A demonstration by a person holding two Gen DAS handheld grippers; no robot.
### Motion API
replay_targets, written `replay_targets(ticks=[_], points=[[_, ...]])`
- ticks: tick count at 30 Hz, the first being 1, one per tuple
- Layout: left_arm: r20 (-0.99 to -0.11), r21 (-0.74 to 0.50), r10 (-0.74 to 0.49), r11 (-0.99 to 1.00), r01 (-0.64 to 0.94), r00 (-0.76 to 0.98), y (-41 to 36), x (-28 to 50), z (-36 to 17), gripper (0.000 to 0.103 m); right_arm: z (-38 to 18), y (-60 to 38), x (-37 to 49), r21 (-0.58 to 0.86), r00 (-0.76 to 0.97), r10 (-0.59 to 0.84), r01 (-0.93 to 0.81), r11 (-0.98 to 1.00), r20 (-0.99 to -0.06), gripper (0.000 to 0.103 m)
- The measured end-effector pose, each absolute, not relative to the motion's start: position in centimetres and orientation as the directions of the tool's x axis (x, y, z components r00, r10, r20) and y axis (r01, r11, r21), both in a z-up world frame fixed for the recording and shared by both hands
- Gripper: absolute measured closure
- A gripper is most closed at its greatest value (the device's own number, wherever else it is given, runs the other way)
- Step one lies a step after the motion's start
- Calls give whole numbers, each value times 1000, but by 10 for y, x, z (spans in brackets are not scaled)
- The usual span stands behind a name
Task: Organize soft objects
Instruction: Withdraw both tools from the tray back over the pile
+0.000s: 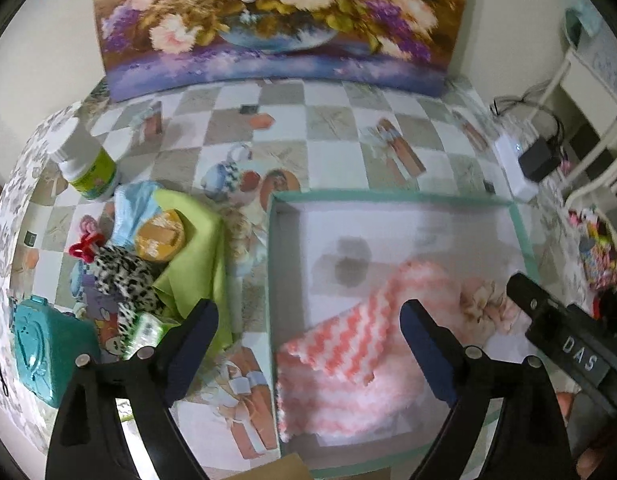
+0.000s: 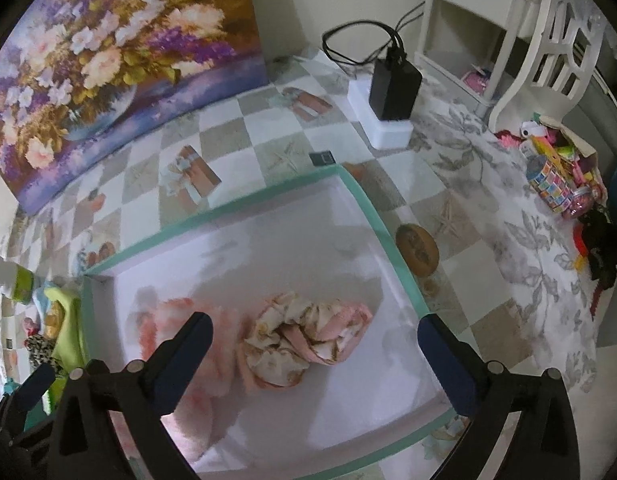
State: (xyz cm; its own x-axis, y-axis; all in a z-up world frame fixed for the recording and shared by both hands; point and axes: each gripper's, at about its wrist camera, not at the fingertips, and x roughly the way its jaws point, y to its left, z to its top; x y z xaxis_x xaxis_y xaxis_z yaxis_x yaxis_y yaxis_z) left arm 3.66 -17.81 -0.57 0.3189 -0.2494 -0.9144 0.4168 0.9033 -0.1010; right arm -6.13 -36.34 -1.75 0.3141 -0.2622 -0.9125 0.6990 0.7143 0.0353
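A shallow white box with a teal rim [image 1: 388,197] [image 2: 372,216] lies on the checked tablecloth. Inside it lie a fluffy pink-and-white zigzag cloth [image 1: 348,356] [image 2: 168,312] and a crumpled floral cloth [image 1: 480,300] [image 2: 304,344]. My left gripper [image 1: 308,316] hangs open above the zigzag cloth, holding nothing. My right gripper [image 2: 314,326] stands open over the floral cloth, its pads apart from it. To the left of the box sits a pile with a green cloth [image 1: 196,256], a leopard-print cloth [image 1: 124,276] and a light blue cloth [image 1: 136,208].
In the pile are a round yellow object [image 1: 160,236], a red clip [image 1: 82,248], a teal case [image 1: 44,360] and a white-green jar [image 1: 92,172]. A flower painting [image 1: 276,20] leans at the back. A power strip with a black adapter [image 2: 392,88], a white chair [image 2: 548,48] and a bag of colourful items [image 2: 564,176] stand right.
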Motion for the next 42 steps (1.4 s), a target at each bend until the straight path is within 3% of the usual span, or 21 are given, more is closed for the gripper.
replay_targets(ticks=[8, 11, 18, 26, 34, 42], points=[[-870, -150, -280, 934, 324, 405, -138, 61, 22, 9, -7, -344, -49, 76, 368, -242, 671, 738, -898, 0], [-850, -155, -266, 951, 268, 455, -112, 74, 35, 0, -4, -335, -44, 126, 410, -196, 638, 760, -891, 0], [-803, -124, -150, 989, 84, 577, -34, 101, 59, 0, 4, -316, -33, 261, 513, -110, 595, 760, -851, 0], [-804, -104, -50, 993, -57, 593, 29, 114, 58, 0, 8, -276, -12, 328, 564, -21, 509, 796, -825, 0], [-831, -107, -57, 992, -59, 554, 50, 117, 42, 0, -4, -210, 16, 333, 545, 107, 336, 881, -832, 0], [-894, -122, -104, 992, -13, 435, 45, 123, 18, 0, -27, -180, 29, 318, 477, 159, 273, 908, -864, 0]])
